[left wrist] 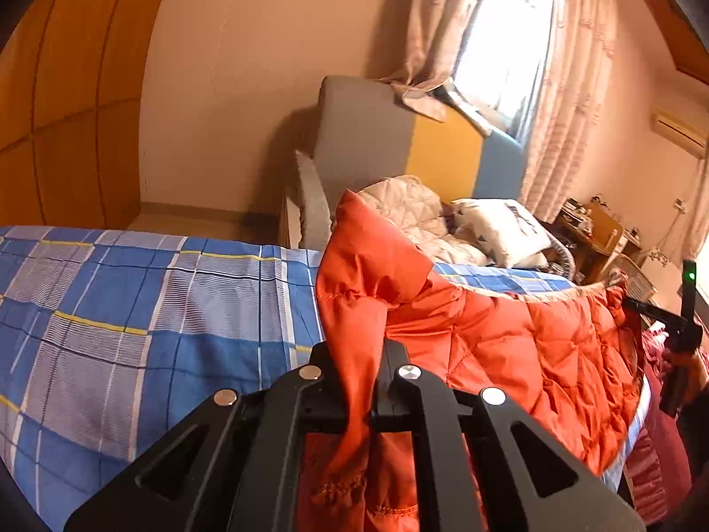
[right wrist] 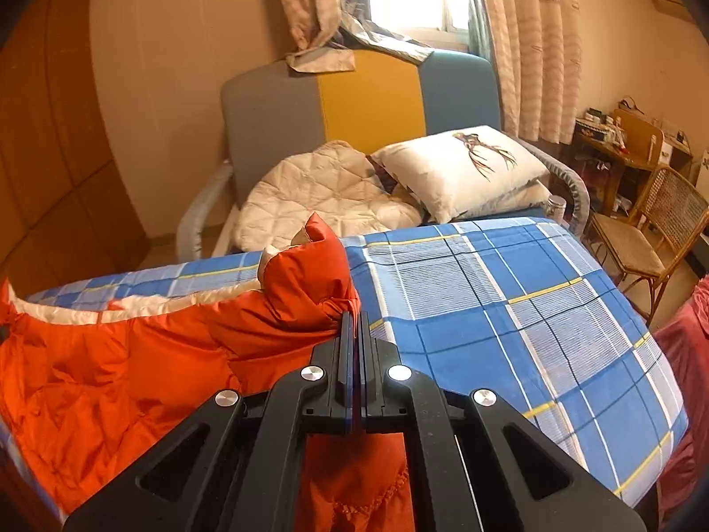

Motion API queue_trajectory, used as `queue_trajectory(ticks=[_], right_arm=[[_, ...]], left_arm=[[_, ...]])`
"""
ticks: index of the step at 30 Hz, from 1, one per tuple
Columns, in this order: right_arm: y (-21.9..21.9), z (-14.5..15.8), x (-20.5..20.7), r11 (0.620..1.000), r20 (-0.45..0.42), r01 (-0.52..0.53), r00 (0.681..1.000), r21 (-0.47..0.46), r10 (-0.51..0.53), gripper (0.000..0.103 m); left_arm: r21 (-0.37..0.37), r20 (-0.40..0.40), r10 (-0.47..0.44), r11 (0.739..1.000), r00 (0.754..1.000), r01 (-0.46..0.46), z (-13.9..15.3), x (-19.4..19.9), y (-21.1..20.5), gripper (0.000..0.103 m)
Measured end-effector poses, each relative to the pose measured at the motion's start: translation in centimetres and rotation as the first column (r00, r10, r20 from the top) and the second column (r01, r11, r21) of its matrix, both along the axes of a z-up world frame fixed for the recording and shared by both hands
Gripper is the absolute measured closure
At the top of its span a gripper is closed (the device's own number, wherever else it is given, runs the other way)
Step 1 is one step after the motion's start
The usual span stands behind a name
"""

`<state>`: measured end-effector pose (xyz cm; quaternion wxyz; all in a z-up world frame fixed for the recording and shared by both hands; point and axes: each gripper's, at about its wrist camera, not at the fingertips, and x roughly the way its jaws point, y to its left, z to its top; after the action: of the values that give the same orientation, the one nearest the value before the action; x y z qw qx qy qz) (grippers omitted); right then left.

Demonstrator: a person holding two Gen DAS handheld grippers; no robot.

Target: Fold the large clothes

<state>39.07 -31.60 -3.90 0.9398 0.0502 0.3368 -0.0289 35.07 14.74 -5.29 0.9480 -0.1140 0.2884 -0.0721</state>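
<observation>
Bedroom setting, left wrist view first: blue plaid bedsheet [left wrist: 133,310] covers the bed, grey/yellow/blue headboard [left wrist: 421,150] beyond, curtained window [left wrist: 500,44] behind it, cream quilt [left wrist: 407,204] and pillow [left wrist: 500,230] at the head end. Orange quilted jacket [left wrist: 509,346] lies across the near side of the bed, spread twd the right of frame, one corner peaked up. Left gripper [left wrist: 359,354] is clamped tight on a fold of that orange fabric; cloth runs between the jaws and hangs below them. Far right of this view, the other black tool [left wrist: 678,332] is seen in a hand, at the jacket's opposite end; its fingertips not readable here. Right wrist view: same bed, sheet [right wrist: 509,310] bare on the right, wicker chair [right wrist: 651,239] and cluttered desk [right wrist: 620,142] beyond. Jacket [right wrist: 111,377] fills lower left, cream lining showing along its far edge. Right gripper [right wrist: 354,328] is closed down to a slit, pinching a thin bunch of orange fabric at the tips, w/ more cloth hanging beneath. Assessment: both ends are held, garment partly raised off the sheet, so the step in hand appears to be carrying one edge over for a fold. Recommend: keep both grips level and evenly spaced so the held edge stays taut, not sagging mid-span; carry it over the body of the jacket and lay it edge-to-edge before releasing. Risk: slick puffy fabric may slip from the thin right-side pinch.
</observation>
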Motion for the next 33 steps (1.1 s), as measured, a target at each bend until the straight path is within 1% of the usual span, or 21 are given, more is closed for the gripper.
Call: queue_trajectory(ticks=[3,7,10,12,13,14,15,16,17,18,19,20,21,22,23,24,25,27,29,31,33], right_arm=[[0.0,-1.3,2.2,1.000,-0.027,0.025,0.999,-0.010,-0.025,0.102],[0.4,-3.5,4.9,0.998,-0.080,0.043,0.996,-0.042,-0.047,0.102],[0.7,-5.9,6.8,0.996,-0.137,0.060,0.988,-0.065,-0.068,0.102],[1.1,-7.6,7.8,0.995,-0.179,0.064,0.981,-0.082,-0.078,0.102],[1.3,-8.2,8.1,0.994,-0.194,0.061,0.978,-0.092,-0.078,0.102],[1.4,-8.5,8.2,0.994,-0.199,0.059,0.977,-0.091,-0.076,0.102],[1.5,-8.5,8.2,0.994,-0.195,0.060,0.978,-0.095,-0.078,0.102],[1.4,-8.5,8.1,0.995,-0.198,0.055,0.978,-0.083,-0.071,0.102],[1.3,-8.4,8.0,0.995,-0.196,0.059,0.978,-0.079,-0.074,0.102],[1.0,-8.1,7.7,0.996,-0.188,0.065,0.979,-0.067,-0.077,0.101],[0.7,-7.7,7.3,0.996,-0.186,0.073,0.979,-0.053,-0.081,0.097],[0.6,-7.3,6.9,0.995,-0.176,0.080,0.981,-0.053,-0.088,0.093],[0.5,-6.8,6.4,0.995,-0.161,0.086,0.982,-0.057,-0.094,0.089],[0.4,-6.2,5.6,0.995,-0.144,0.083,0.986,-0.047,-0.089,0.075],[0.4,-5.5,4.6,0.996,-0.124,0.078,0.989,-0.033,-0.082,0.055],[0.6,-4.9,3.6,0.997,-0.101,0.069,0.992,-0.028,-0.072,0.050],[1.1,-4.3,2.4,0.999,-0.081,0.047,0.996,-0.022,-0.049,0.049],[2.3,-3.5,0.4,1.000,-0.069,-0.011,0.998,-0.005,0.010,0.049],[3.9,-2.9,-1.5,0.998,-0.055,-0.064,0.996,0.003,0.064,0.049],[5.4,-2.6,-3.1,0.994,-0.052,-0.112,0.992,0.017,0.112,0.049],[7.2,-2.7,-4.2,0.987,-0.062,-0.161,0.985,0.030,0.162,0.049]], left_arm=[[0.002,-0.028,0.020,1.000,0.999,-0.020,-1.1,2.2,-0.2,0.098],[0.022,-0.102,0.048,0.999,0.994,-0.046,-3.6,5.6,-0.2,0.098],[0.046,-0.178,0.071,0.997,0.981,-0.064,-6.2,7.8,-0.3,0.098],[0.064,-0.238,0.084,0.995,0.968,-0.071,-8.1,9.0,-0.4,0.098],[0.068,-0.252,0.086,0.995,0.964,-0.071,-8.9,9.2,-0.5,0.097],[0.086,-0.259,0.102,0.993,0.961,-0.082,-9.3,9.3,-0.6,0.094],[0.083,-0.269,0.108,0.993,0.957,-0.088,-9.6,9.3,-0.5,0.093],[0.077,-0.270,0.115,0.992,0.956,-0.098,-9.5,9.2,-0.5,0.090],[0.080,-0.266,0.140,0.989,0.954,-0.122,-9.3,8.9,-0.4,0.078],[0.081,-0.258,0.169,0.985,0.951,-0.153,-9.0,8.5,0.0,0.055],[0.063,-0.243,0.199,0.980,0.949,-0.190,-8.4,7.7,0.5,0.047],[0.031,-0.218,0.218,0.976,0.951,-0.216,-7.8,6.8,1.1,0.045],[0.012,-0.207,0.221,0.975,0.953,-0.224,-7.3,6.2,1.5,0.045],[0.003,-0.192,0.231,0.972,0.954,-0.235,-6.6,5.3,1.8,0.045],[0.003,-0.167,0.237,0.971,0.957,-0.240,-5.9,4.2,1.8,0.045],[-0.004,-0.147,0.230,0.972,0.962,-0.233,-5.3,3.4,1.7,0.046],[-0.016,-0.126,0.208,0.977,0.970,-0.212,-4.6,2.3,1.3,0.046],[-0.008,-0.087,0.159,0.987,0.983,-0.160,-3.7,0.3,-0.3,0.046],[-0.007,-0.075,0.095,0.995,0.993,-0.096,-3.4,-0.9,-2.1,0.046],[0.024,-0.066,0.045,0.999,0.997,-0.044,-3.1,-1.6,-4.3,0.047],[0.018,-0.070,-0.014,1.000,0.997,0.016,-3.3,-1.8,-6.2,0.048]])
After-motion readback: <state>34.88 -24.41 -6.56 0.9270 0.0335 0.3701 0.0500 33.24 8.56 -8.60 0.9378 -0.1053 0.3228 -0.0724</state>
